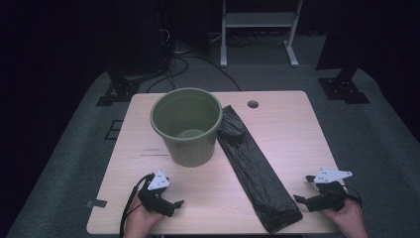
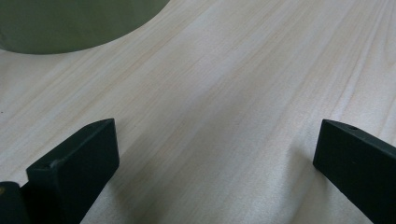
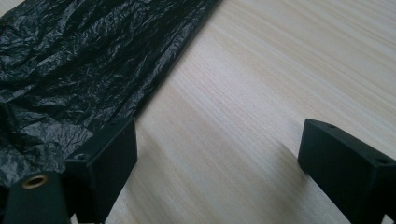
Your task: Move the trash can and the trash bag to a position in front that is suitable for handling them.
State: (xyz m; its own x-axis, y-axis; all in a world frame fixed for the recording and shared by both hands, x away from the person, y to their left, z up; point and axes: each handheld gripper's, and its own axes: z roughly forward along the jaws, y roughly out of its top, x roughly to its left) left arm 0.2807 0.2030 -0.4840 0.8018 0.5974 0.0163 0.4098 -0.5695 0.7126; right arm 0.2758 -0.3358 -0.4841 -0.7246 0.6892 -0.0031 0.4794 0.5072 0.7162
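In the high view both forearms are cut off by the bottom edge, so little more than each hand shows, and the near end of the black bag point(image 1: 257, 163) runs past the table point(image 1: 292, 134) edge close to that border. The room behind is too dark to make out. In the left gripper view the green bin point(image 2: 70, 23) is cropped by the top edge, showing just a blurred part of its wall, and its base line is soft. In the right gripper view the bag point(image 3: 70, 70) is cut off at the left and top edges, and the left jaw hides part of its edge.

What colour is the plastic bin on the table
Olive green: the round plastic bin, best in the high view.
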